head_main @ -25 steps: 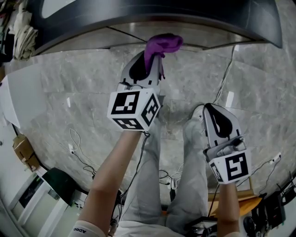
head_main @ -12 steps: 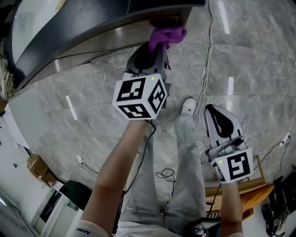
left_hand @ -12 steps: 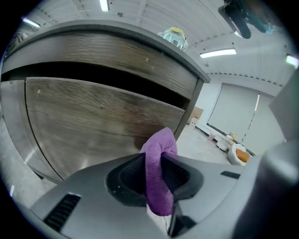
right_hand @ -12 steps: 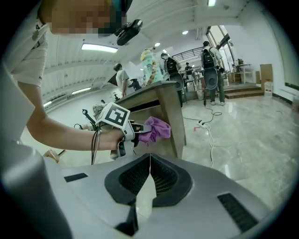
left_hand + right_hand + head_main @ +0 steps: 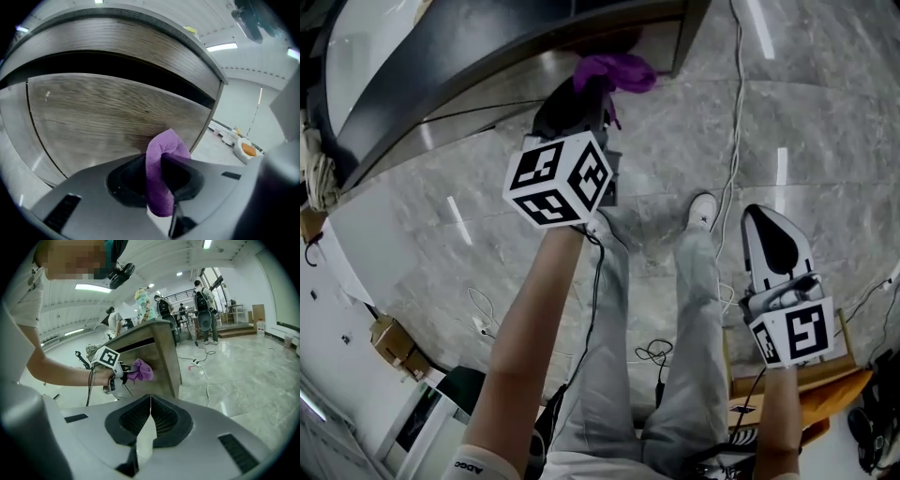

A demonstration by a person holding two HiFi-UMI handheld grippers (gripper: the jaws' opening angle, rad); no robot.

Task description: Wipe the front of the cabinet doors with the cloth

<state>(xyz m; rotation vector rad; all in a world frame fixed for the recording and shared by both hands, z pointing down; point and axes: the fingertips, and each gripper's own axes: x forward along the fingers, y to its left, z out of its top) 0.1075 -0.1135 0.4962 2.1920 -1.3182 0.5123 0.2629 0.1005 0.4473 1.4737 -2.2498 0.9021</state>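
The left gripper (image 5: pixel 598 94) is clamped on the purple cloth (image 5: pixel 617 70), which sits against the wood-grain cabinet door (image 5: pixel 108 112) near its right edge. Wiping looks to be under way, and I'd say the next stroke should sweep back across the panel. The right gripper (image 5: pixel 150 404) hangs closed and empty, well apart. A white cable (image 5: pixel 736 122) trails across the floor near the person's feet.

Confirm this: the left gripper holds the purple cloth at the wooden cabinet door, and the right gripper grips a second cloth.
Wrong on the right gripper: the right gripper view shows its jaws shut together on nothing. The rest stands: the left gripper holds the purple cloth at the wooden cabinet door.
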